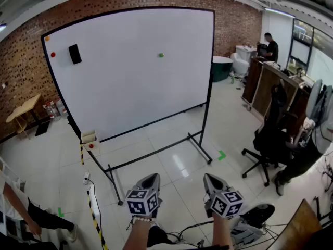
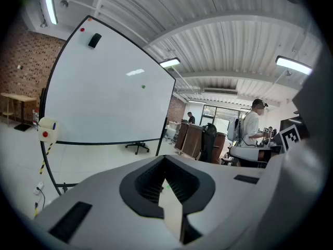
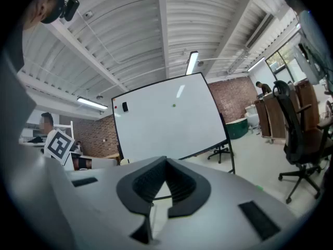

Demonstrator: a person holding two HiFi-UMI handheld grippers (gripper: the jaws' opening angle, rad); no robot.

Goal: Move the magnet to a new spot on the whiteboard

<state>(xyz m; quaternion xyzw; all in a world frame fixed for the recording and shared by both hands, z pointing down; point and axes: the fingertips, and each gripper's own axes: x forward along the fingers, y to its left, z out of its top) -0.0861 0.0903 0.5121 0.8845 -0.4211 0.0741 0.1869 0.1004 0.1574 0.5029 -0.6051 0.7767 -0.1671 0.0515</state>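
A small green magnet (image 1: pixel 161 55) sticks to the upper middle of the big rolling whiteboard (image 1: pixel 130 87). It also shows as a green dot in the left gripper view (image 2: pixel 143 87) and the right gripper view (image 3: pixel 173 105). A red magnet (image 1: pixel 52 54), an orange magnet (image 1: pixel 47 38) and a black eraser (image 1: pixel 75 53) sit in the board's top left corner. My left gripper (image 1: pixel 151 180) (image 2: pixel 165 159) and right gripper (image 1: pixel 210 179) (image 3: pixel 166 160) hover side by side, well short of the board. Both point toward it, jaws shut on nothing.
The whiteboard's wheeled stand (image 1: pixel 156 152) spreads over the floor ahead. A black office chair (image 1: pixel 268 139) and a wooden counter (image 1: pixel 273 82) stand to the right. One person (image 1: pixel 269 47) is at the back right, another (image 1: pixel 21 212) at the lower left beside a yellow-black striped strip (image 1: pixel 93 212).
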